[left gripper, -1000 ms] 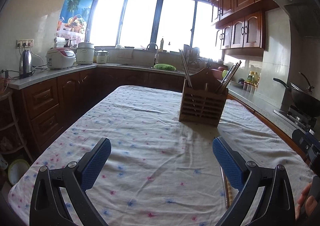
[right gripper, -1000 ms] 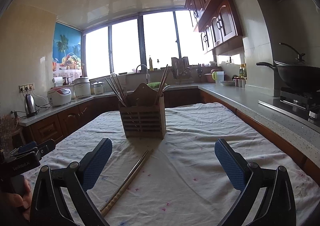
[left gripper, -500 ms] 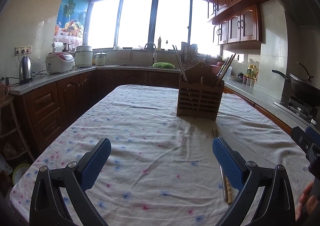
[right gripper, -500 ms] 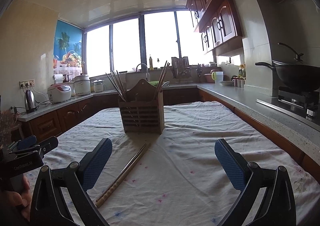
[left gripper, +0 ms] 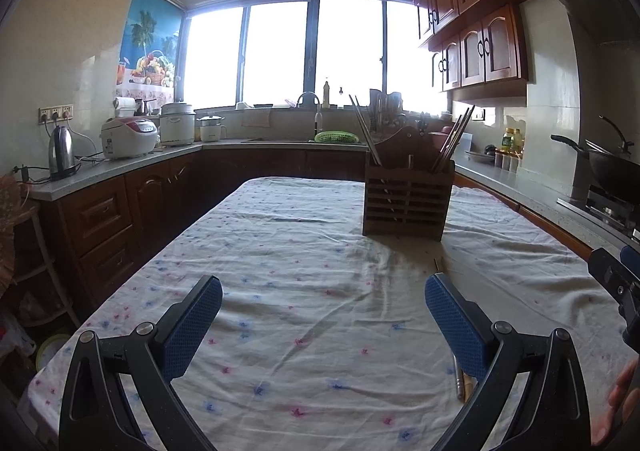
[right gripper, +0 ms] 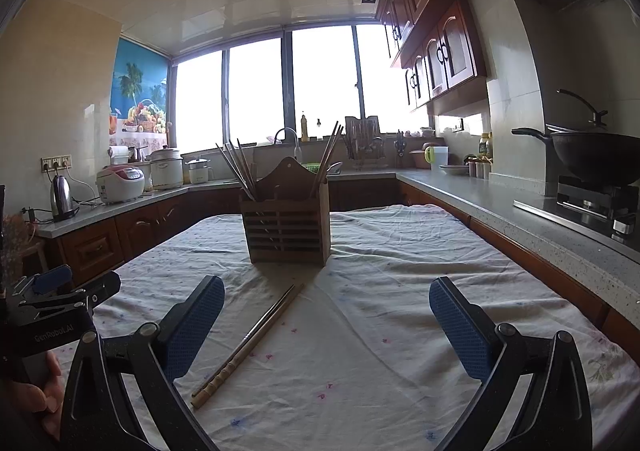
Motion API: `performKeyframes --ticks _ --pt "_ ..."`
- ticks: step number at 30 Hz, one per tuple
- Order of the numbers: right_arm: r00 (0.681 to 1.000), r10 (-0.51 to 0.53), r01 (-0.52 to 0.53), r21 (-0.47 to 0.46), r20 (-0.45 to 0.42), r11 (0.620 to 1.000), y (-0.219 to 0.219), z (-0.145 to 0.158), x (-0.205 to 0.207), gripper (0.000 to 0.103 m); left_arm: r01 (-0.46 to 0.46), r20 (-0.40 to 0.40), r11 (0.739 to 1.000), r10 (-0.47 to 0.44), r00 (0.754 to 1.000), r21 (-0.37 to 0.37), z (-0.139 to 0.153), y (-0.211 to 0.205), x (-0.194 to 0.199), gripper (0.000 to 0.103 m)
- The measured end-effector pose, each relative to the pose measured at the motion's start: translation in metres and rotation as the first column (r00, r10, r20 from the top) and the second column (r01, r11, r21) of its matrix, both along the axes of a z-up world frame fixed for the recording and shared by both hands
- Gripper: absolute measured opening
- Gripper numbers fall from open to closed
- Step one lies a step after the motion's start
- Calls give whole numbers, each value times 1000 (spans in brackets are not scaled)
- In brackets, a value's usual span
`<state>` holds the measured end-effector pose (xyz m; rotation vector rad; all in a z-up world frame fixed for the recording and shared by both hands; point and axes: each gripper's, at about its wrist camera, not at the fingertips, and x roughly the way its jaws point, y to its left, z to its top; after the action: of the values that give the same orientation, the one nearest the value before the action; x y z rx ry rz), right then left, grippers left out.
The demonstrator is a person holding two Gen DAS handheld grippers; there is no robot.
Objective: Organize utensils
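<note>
left hand-held gripper (left gripper: 323,315): I have it wide apart, empty, hovering over the near end of the tabletop (left gripper: 280,251).
right hand-held gripper (right gripper: 327,315): same, spread and holding nothing.
chopsticks (right gripper: 250,343): loose pair lying diagonally on the cloth mid-tabletop, in front of the wooden chopstick holder (right gripper: 287,229), touching each other.
risk 1: thin, flat on wrinkled cloth; I'd likely pinch fabric or take only one stick.
risk 2: off-centre grip, sticks pivot and miss a compartment.
risk 3: holder already carries leaning sticks; a bump could tip it.

bare cloth (right gripper: 400,291) ahead, wooden holder (right gripper: 286,229) blocking centre
</note>
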<state>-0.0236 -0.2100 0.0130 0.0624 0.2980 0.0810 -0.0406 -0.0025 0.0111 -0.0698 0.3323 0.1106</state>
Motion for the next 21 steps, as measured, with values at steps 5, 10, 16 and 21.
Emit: performKeyframes --ticks 5,10,16,21 --pt "1000 0 0 1 4 1000 -1 0 0 103 -5 6 1000 5 1000 6 -2 -1 0 102" --pt "1000 1 -1 0 6 1000 0 0 0 103 -11 10 1000 11 1000 10 -3 1 0 102" --pt "1000 1 -1 1 4 1000 0 0 1 103 -10 11 1000 9 1000 12 -3 2 1 102" --pt "1000 0 0 0 2 1000 0 -1 1 103 -12 12 1000 12 1000 22 -4 1 1 102"
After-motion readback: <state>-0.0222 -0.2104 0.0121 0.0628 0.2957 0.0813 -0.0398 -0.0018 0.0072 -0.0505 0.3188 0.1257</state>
